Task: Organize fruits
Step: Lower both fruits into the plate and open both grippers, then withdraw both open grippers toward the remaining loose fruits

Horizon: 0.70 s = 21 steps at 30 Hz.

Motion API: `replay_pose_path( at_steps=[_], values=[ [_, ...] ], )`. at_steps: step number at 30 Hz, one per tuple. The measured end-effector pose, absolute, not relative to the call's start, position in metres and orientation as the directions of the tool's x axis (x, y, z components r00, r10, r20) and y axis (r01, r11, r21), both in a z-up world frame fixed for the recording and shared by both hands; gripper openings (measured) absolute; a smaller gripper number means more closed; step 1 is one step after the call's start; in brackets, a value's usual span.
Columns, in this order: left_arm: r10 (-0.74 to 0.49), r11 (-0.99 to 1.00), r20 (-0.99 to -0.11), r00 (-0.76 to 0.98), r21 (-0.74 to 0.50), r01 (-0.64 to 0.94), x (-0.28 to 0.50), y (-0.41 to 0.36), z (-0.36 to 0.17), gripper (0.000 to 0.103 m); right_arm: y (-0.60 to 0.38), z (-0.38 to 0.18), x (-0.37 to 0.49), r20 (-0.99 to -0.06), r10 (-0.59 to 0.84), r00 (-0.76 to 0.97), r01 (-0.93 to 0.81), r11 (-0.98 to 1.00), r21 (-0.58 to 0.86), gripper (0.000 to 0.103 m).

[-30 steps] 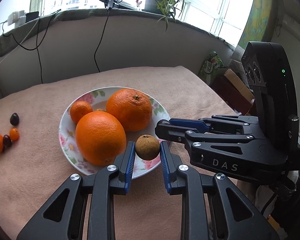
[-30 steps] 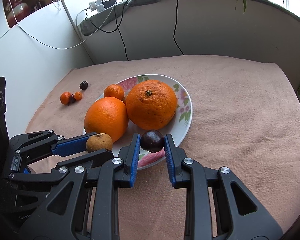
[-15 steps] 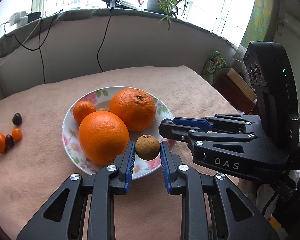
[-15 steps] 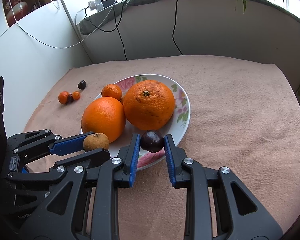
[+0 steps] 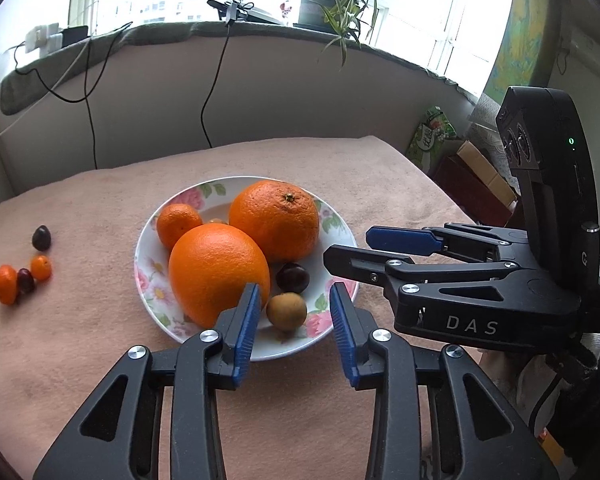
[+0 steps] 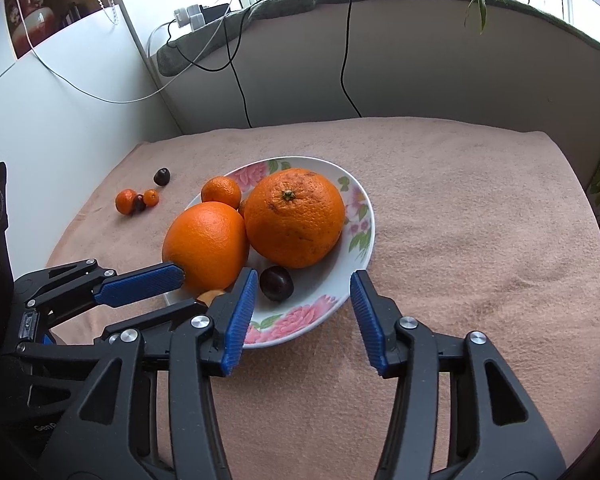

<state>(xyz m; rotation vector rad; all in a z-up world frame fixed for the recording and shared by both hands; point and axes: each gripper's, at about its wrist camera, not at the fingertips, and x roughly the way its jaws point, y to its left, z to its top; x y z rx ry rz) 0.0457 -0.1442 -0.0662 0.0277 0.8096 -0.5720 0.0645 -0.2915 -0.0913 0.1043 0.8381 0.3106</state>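
Both fruits now loose on plate (image 5: pixel 342 236), perhaps touching; left gripper (image 5: pixel 296 330) and right gripper (image 6: pixel 304 316) just parted.

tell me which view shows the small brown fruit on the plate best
The left wrist view: the small brown fruit sits whole on the plate, framed between the open left tongs. In the right wrist view only a sliver peeks out behind tong fingers.

The right tool (image 6: pixel 304 312) has just been opening; its pads stand clear of the dark plum (image 6: pixel 276 283) lying on the floral plate (image 6: pixel 360 216) beside two oranges (image 6: pixel 294 217).
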Motion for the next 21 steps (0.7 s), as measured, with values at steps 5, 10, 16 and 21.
replay_pose_path(
  at_steps=[5,10,16,21],
  values=[
    [-0.475,0.849,-0.683,0.554,-0.190,0.494,0.045,-0.142,-0.064,0.052,-0.293,-0.087,0.063,-0.708,0.301,0.639,-0.218,0.953,0.208,0.065],
    [-0.471,0.857,-0.675,0.568,-0.200,0.474,0.044,-0.136,-0.060,0.066,-0.297,-0.083,0.062,-0.698,0.289,0.655,-0.197,0.957,0.212,0.076],
    [-0.456,0.869,-0.669,0.587,-0.192,0.456,0.043,-0.128,-0.056,0.070,-0.295,-0.080,0.062,-0.696,0.280,0.661,-0.188,0.960,0.207,0.079],
    [-0.440,0.880,-0.663,0.606,-0.184,0.438,0.044,-0.121,-0.053,0.071,-0.292,-0.077,0.063,-0.695,0.285,0.660,-0.194,0.958,0.209,0.080]
  ],
)
